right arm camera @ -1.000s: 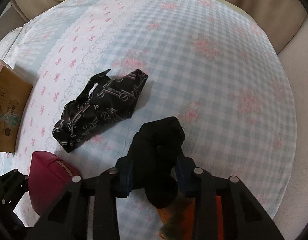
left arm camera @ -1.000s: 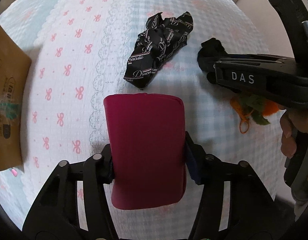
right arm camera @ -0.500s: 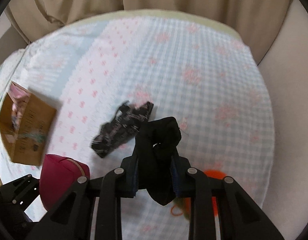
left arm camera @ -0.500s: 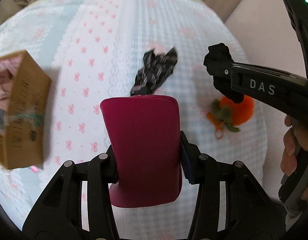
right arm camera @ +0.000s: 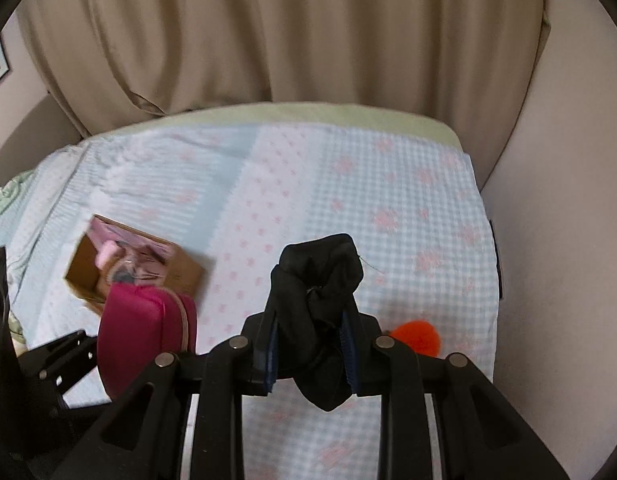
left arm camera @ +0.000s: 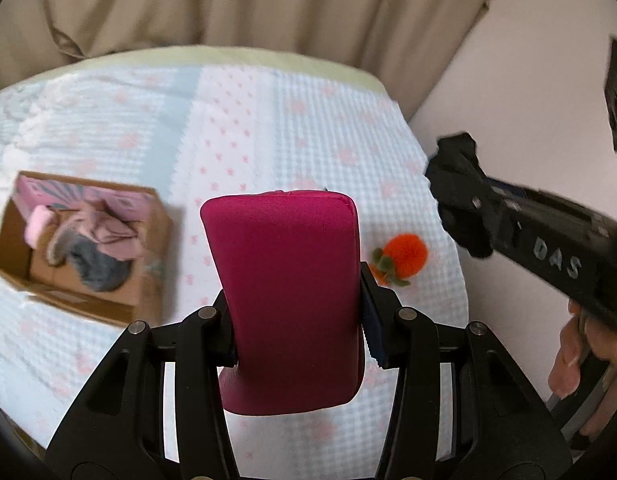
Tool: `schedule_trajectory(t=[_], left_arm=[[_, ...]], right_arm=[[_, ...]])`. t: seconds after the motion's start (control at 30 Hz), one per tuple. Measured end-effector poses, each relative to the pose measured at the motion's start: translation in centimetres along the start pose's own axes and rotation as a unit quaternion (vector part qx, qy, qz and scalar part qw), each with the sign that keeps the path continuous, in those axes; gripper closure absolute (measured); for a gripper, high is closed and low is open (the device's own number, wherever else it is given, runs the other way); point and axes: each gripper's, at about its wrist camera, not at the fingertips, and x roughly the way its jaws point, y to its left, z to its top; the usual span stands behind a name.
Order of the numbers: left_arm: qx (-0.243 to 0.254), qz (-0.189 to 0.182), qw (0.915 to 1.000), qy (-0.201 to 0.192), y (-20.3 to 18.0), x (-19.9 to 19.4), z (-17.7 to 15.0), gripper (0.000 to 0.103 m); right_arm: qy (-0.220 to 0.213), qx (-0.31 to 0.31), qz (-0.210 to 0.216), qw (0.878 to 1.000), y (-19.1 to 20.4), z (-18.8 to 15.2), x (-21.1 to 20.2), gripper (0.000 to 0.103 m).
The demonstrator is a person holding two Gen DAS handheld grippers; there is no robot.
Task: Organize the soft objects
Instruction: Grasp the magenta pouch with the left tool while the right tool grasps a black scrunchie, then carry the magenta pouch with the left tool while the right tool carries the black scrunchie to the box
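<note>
Left gripper (left arm camera: 296, 332) clamps the magenta pouch (left arm camera: 288, 300); right gripper (right arm camera: 308, 354) pinches black cloth (right arm camera: 316, 280) (pouch zipper (right arm camera: 184, 320) shows only in the right view).

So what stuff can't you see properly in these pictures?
- Box: blurred in both views; the pink and grey things inside can't be named.
- Orange pompom: half hidden behind the right hand-held gripper in the right view.
- Black cloth: bunched up, so I can't tell what it is.
- Red pouch: in the left hand-held gripper, it hides the bed behind it in the left view.
</note>
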Motion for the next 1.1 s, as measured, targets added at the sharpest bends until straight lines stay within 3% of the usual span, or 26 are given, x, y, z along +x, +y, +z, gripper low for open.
schedule_trajectory(t=[0.27, 0.57, 0.83, 1.1], left_arm=[[-0.018, 0.013, 0.9992, -0.032, 7.1, -8.3, 1.6, 0.061], [-0.006, 0.023, 0.9991, -0.036, 17.9, -12.0, 3.7, 0.061], [0.002, 0.025, 0.9997, -0.007, 27.8, -11.2, 4.9, 0.061], [-0.001, 0.033, 0.9987, 0.039, 35.6, -6.9, 6.2, 0.061]], right_arm=[[-0.023, 0.010, 0.026, 0.999, 7.1, 0.8, -4.2, 0.079], [-0.029, 0.032, 0.035, 0.998, 16.8, 1.8, -3.7, 0.079], [0.002, 0.063, 0.034, 0.997, 24.9, 2.3, 0.8, 0.079], [0.050, 0.093, 0.039, 0.994, 29.0, 2.8, 7.4, 0.079]])
